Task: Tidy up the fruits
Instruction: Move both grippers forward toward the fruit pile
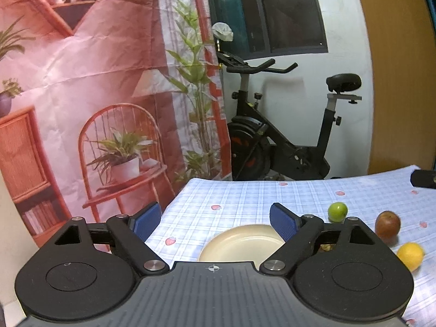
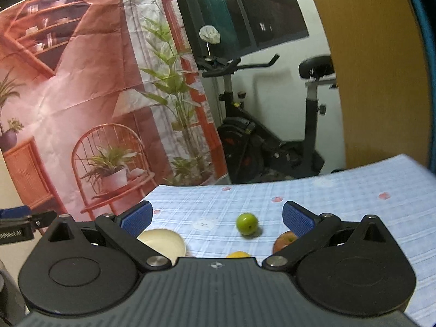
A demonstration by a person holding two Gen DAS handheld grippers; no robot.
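A cream plate (image 1: 242, 242) lies on the checked tablecloth just ahead of my left gripper (image 1: 215, 219), whose blue pads stand wide apart with nothing between them. To its right sit a green fruit (image 1: 338, 211), a red apple (image 1: 387, 224) and a yellow fruit (image 1: 411, 255). In the right wrist view my right gripper (image 2: 216, 218) is open and empty. The green fruit (image 2: 247, 223) lies ahead between its fingers, the red apple (image 2: 284, 241) is by the right finger, the yellow fruit (image 2: 238, 254) is half hidden under the body, and the plate (image 2: 163, 242) is at the left.
The table (image 1: 245, 199) ends at its far edge close behind the fruits. Beyond it stand an exercise bike (image 1: 286, 141) and a printed backdrop (image 1: 95, 95). A wooden panel (image 1: 395, 68) rises at the right. The other gripper's tip (image 1: 422, 179) shows at the right edge.
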